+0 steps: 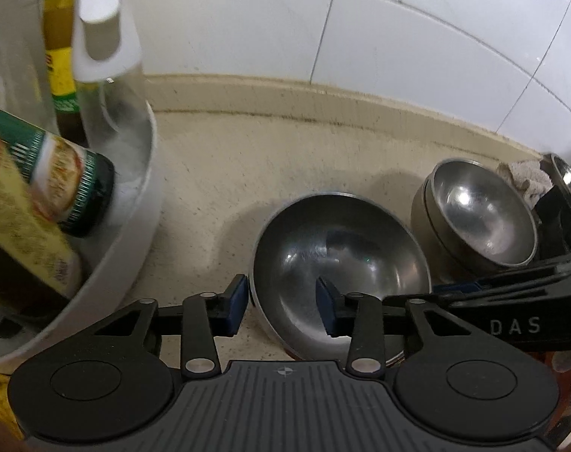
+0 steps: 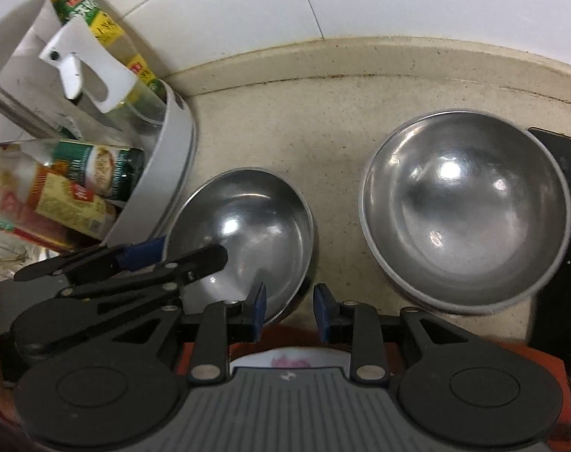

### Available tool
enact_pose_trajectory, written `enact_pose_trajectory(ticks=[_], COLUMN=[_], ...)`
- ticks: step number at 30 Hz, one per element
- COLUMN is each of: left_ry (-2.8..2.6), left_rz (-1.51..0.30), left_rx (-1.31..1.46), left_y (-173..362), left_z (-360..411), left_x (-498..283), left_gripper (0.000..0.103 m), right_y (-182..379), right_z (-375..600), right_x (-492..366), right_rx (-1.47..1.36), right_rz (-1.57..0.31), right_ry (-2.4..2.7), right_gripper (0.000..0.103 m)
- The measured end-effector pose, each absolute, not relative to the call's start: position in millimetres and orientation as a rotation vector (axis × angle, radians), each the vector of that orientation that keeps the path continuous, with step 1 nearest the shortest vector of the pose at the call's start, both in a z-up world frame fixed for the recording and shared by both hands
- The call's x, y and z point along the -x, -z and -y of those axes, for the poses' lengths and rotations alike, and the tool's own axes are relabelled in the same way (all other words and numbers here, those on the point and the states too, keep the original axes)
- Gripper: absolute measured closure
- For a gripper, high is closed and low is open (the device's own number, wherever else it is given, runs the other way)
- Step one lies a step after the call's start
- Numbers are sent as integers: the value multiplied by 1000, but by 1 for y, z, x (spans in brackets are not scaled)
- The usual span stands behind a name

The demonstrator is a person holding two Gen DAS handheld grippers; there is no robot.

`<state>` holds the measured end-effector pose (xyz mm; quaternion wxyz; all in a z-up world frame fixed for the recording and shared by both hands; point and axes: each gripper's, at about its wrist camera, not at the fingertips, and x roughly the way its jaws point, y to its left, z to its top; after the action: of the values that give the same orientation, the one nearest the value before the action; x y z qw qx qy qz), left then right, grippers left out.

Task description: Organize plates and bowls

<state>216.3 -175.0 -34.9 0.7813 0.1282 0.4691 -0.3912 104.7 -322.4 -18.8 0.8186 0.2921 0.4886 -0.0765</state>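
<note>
Ribbed grey housing filled the foreground of the left wrist view, where the left hand-held gripper (image 1: 281, 303) straddled the near rim of a steel bowl (image 1: 342, 260), one blue pad outside the wall and one inside; whether the pads actually pressed the metal could not be told. That bowl sat on the beige tabletop (image 1: 217, 173), apparently being taken up for stacking. A second steel bowl (image 1: 477, 218), seemingly nested in another, stood to the right near the tiled wall. A white tub (image 1: 135, 226) at left held bottles and a green-capped jar (image 1: 74, 188); their labels were blurred. The letters "DAS" showed on the other tool's black arm.

From the right wrist view, the right hand-held gripper (image 2: 289, 309) bracketed the same bowl's (image 2: 244, 226) right-hand rim, jaws narrowly parted, contact again uncertain. The larger bowl (image 2: 466, 211) lay apart to the right. A plate (image 2: 289, 361) with a pink motif peeked from beneath the gripper. A yellow-capped bottle (image 2: 86, 11) carried unreadable writing.
</note>
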Motion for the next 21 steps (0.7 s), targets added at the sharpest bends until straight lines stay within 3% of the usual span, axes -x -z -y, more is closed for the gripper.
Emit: enact_pose_trajectory(ticks=[8,21], left_ry=[835,824], left_rz=[-1016,-959], left_rx=[-298,-327], left_y=[49,30], left_z=[183,181], left_x=[-226,-217], left_gripper=[68,67], right_y=[36,34], right_z=[323,321], right_x=[-115,-114], right_rx=[-634,-643], right_rz=[-1048,-1021], right_ry=[162,164], right_gripper=[82,87])
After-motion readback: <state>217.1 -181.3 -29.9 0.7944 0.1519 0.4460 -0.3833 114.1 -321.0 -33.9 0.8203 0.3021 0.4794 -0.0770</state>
